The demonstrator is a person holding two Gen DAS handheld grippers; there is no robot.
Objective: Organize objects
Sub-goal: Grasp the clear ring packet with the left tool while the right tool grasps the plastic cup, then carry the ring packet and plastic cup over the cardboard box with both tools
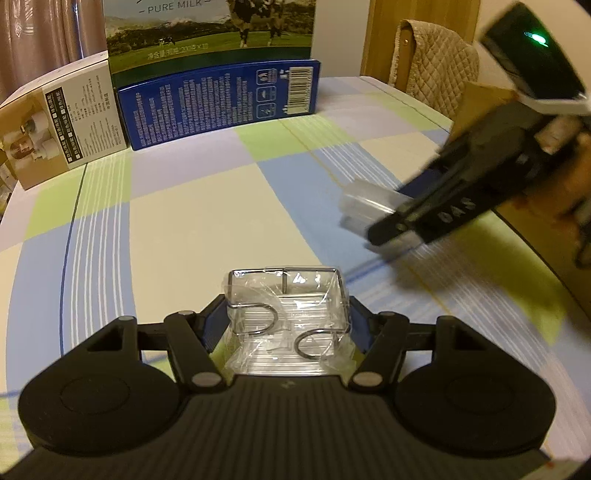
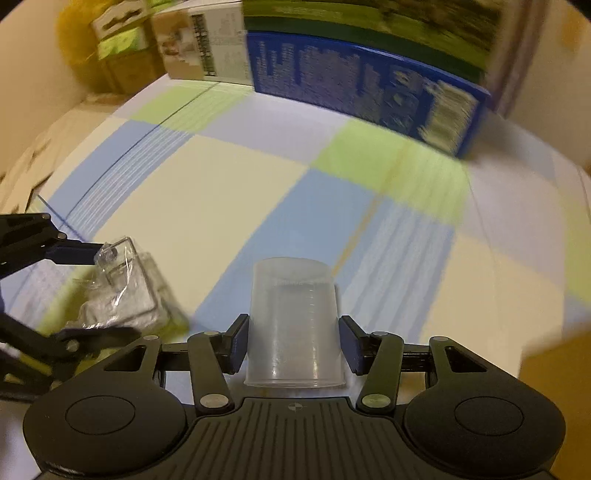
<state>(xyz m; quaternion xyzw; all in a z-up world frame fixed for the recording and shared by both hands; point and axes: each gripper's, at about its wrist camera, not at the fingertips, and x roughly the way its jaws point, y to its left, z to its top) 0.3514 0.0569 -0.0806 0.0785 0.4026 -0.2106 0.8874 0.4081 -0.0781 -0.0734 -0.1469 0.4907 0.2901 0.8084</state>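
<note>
While the left gripper clamps a wire rack, the right gripper grips a cup — jaws narrowed.

The left gripper holds a clear plastic packet with wire hooks between its two blue-padded fingers, low over the checked tablecloth. To the right of the packet and further away, the right gripper comes in from the upper right, blurred, and its fingers are closed on a translucent plastic cup (the cup lies sideways in the grip). Far behind the packet, at the back edge of the cloth, stands a blue box with a milk carton box behind it. Left of the blue box is a white box. Behind the right gripper there is a chair with a quilted cover.
</note>
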